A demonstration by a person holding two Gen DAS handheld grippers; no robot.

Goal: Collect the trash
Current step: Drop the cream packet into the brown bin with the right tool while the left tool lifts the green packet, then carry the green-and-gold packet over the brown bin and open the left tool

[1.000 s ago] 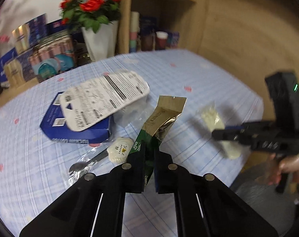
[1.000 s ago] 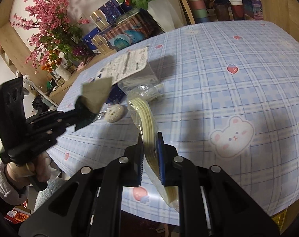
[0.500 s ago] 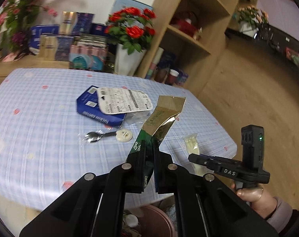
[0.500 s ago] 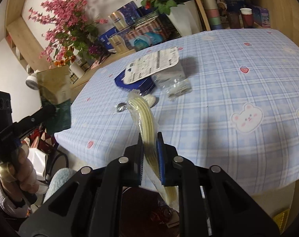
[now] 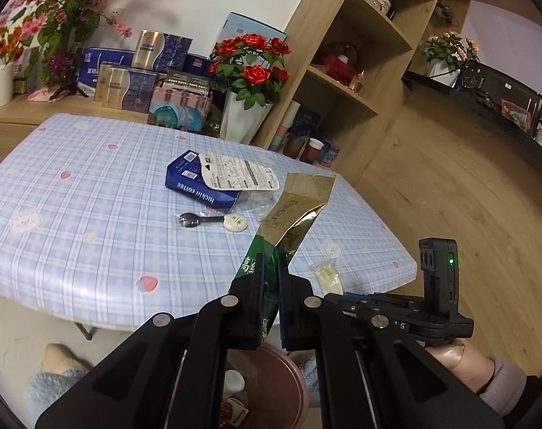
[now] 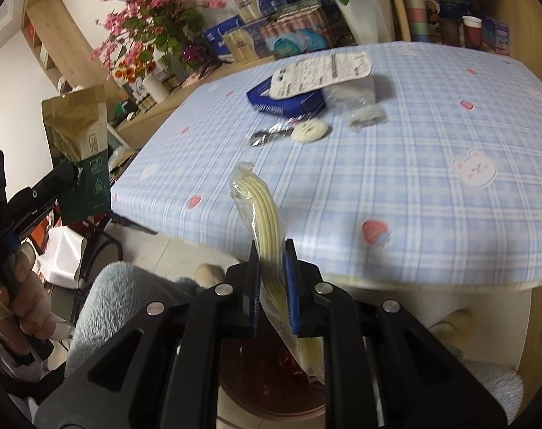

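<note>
Our left gripper is clamped on a green and gold pouch. Our right gripper pinches a clear packet of pale yellow straws. Both hang over a reddish bin on the floor, just off the table, where a blue box, spoon and wrappers lie.

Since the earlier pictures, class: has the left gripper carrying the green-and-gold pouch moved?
Yes. The left gripper, shut on the green-and-gold pouch, has drawn back off the table, past its near edge, and now sits above the bin on the floor.
</note>
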